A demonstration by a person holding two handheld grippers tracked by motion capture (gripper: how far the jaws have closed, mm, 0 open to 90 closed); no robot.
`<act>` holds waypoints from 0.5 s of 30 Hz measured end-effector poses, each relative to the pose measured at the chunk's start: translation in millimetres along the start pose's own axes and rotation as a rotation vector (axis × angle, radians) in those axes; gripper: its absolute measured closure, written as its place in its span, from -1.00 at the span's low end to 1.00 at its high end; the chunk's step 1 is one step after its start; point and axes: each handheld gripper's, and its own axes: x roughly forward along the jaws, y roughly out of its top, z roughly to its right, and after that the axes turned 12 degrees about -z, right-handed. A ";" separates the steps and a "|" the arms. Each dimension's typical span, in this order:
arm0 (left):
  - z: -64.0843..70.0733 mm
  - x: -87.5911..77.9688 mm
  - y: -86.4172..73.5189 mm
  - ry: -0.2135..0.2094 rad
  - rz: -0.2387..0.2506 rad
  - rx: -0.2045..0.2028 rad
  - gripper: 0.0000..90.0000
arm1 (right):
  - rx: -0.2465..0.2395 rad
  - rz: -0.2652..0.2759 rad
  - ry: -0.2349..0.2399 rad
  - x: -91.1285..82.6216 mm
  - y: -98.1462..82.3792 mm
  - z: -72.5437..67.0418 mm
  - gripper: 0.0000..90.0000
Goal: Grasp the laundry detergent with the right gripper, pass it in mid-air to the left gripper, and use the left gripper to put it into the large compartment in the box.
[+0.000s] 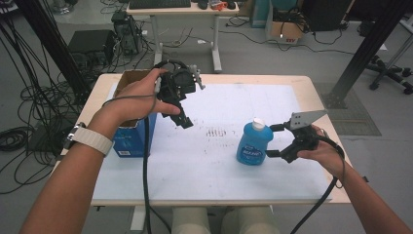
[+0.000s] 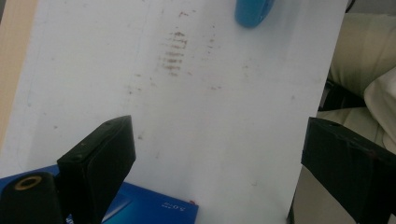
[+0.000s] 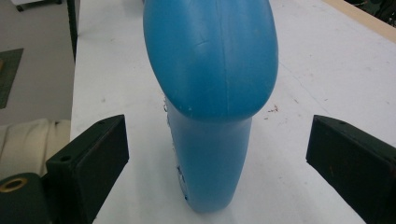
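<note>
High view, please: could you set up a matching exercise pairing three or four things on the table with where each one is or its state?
Things:
1. blue plastic bottle with white cap
2. open blue cardboard box
3. left hand-held gripper
4. right hand-held gripper

Places or states:
A. at the table's left edge
B. open, jaws on either side of the bottle
C. upright on the white mat
D. open, above the mat beside the box

Pairs: 1-C, 2-A, 3-D, 4-B

a lab: black frame posts [image 1: 48, 44], floor cables [image 1: 19, 136], a desk with a keyboard [image 1: 159, 4].
</note>
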 end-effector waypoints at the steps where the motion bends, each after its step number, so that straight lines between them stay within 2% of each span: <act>1: -0.1 -0.1 -0.1 0.000 0.000 0.000 -0.78 | 0.000 0.000 0.000 0.0 0.0 0.0 -0.87; 15: 0.3 -0.5 0.3 0.003 0.003 0.002 -0.78 | 0.007 0.002 -0.004 -0.4 -0.2 0.5 -0.87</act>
